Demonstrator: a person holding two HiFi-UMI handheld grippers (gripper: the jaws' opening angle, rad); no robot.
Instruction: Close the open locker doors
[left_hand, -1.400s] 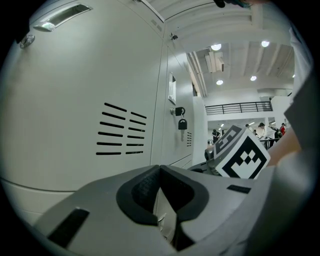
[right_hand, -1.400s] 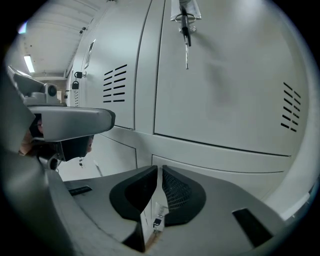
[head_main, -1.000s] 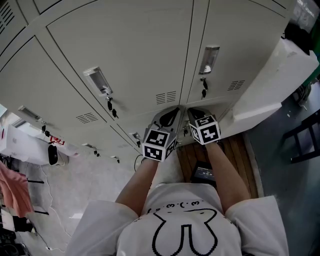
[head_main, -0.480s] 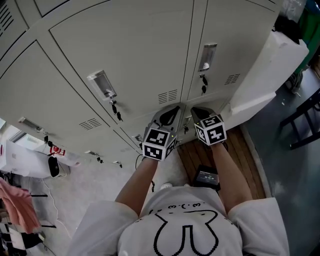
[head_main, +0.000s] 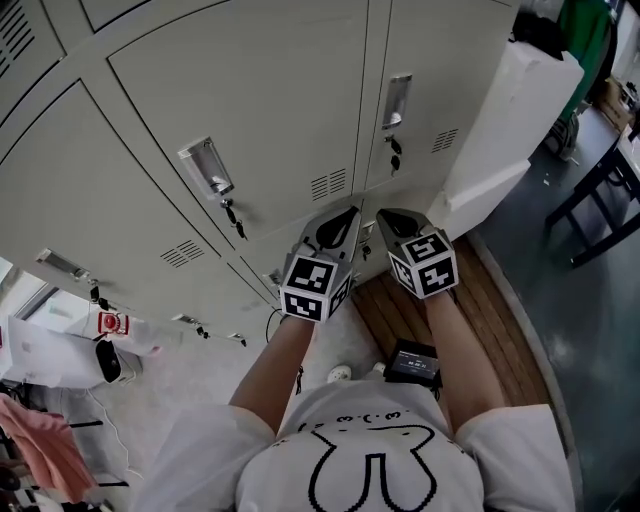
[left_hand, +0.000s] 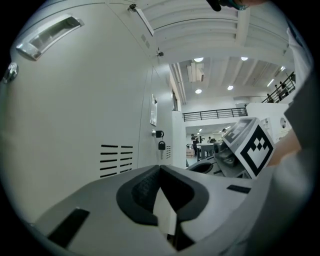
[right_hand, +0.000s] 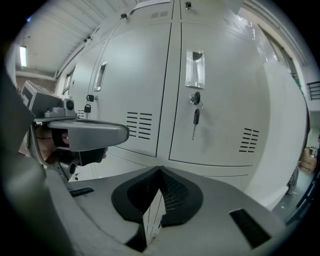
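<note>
Head view: my left gripper (head_main: 347, 220) and right gripper (head_main: 389, 220), jaws together, empty, face closed lockers (head_main: 250, 100); next, I judge, push open door (head_main: 500, 120) at right.

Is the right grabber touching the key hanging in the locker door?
Apart. The right gripper view shows the key hanging on the door, well above and beyond the shut right gripper, with bare door panel between them.

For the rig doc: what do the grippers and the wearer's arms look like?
The left gripper and right gripper: grey shells, dark textured pads narrowing to a point, each with a white cube of black square markers. No cables seen; forearms bare; white short-sleeved T-shirt with a black outline print.
</note>
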